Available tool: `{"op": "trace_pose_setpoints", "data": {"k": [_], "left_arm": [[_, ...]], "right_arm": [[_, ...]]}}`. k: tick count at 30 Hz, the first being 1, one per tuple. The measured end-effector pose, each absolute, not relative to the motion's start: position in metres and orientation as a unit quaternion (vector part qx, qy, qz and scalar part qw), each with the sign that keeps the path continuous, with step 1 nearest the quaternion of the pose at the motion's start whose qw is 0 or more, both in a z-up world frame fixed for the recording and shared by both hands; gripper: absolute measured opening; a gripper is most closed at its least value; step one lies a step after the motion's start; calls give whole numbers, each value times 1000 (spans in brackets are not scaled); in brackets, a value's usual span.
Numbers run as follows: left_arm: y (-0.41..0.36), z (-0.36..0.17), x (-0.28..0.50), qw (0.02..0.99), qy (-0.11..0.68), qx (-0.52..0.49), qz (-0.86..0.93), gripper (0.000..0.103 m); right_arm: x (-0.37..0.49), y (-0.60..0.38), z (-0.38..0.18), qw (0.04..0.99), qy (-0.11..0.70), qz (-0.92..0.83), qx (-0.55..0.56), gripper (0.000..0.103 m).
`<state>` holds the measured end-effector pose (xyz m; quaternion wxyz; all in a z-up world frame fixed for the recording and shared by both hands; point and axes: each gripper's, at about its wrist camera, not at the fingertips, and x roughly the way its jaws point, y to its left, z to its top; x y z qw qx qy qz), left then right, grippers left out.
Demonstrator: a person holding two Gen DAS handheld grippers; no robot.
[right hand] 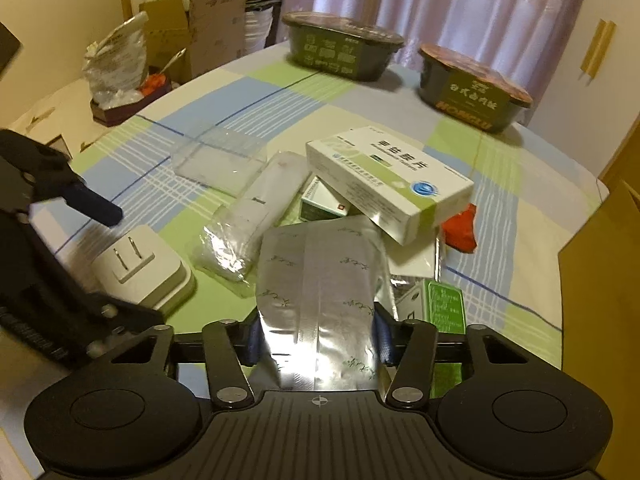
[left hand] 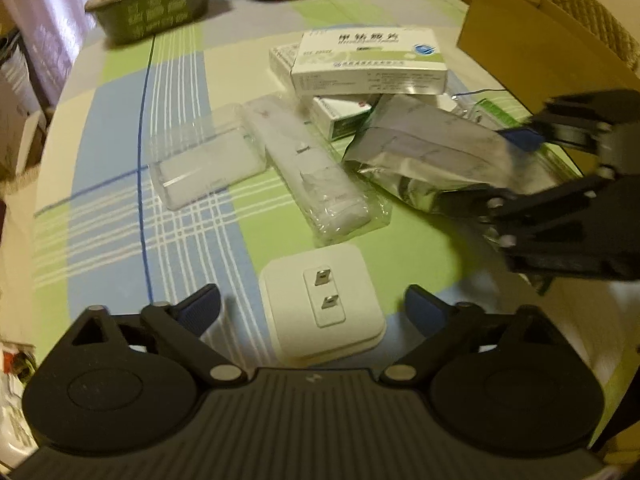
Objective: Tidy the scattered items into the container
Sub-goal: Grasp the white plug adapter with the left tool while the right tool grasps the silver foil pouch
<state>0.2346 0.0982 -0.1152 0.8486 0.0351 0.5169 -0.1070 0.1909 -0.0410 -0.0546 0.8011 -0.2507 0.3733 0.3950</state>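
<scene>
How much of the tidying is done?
Nothing looks put away yet. The right gripper is shut on the silver foil pouch. The left gripper is open over the white plug adapter. The medicine box and clear plastic case remain on the table.

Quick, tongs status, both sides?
Left tongs: open, holding nothing, around the white plug adapter.
Right tongs: shut on the silver foil pouch.

Glossy crinkled foil pouch (right hand: 320, 292), smooth matt white plastic charger (left hand: 322, 300), checked cloth tablecloth (left hand: 120, 216)
</scene>
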Motion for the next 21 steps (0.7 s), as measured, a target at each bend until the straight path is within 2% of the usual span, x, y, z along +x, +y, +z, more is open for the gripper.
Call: {"op": "trace_pose_setpoints", "data": {"k": [3, 4, 10, 11, 12, 13, 15, 21], "left_arm": [[94, -120, 235, 842, 527, 44, -106, 66], [93, -120, 232, 841, 527, 52, -110, 62], [83, -114, 211, 824, 538, 88, -156, 61], [82, -114, 210, 825, 536, 92, -154, 61], [82, -113, 209, 826, 535, 93, -150, 66], [83, -113, 209, 827, 535, 89, -145, 77], [85, -111, 210, 830, 535, 80, -139, 82], [85, -108, 219, 829, 536, 72, -142, 82]], "right_arm": [[185, -52, -49, 800, 387, 393, -236, 50], [182, -57, -46, 799, 394, 392, -231, 49], [156, -78, -43, 790, 410, 393, -230, 49], [155, -78, -44, 788, 409, 395, -235, 53], [154, -78, -45, 787, 408, 396, -238, 72], [154, -76, -46, 788, 406, 396, -240, 93], [157, -75, -46, 787, 403, 404, -235, 94], [179, -63, -56, 761, 443, 422, -217, 94]]}}
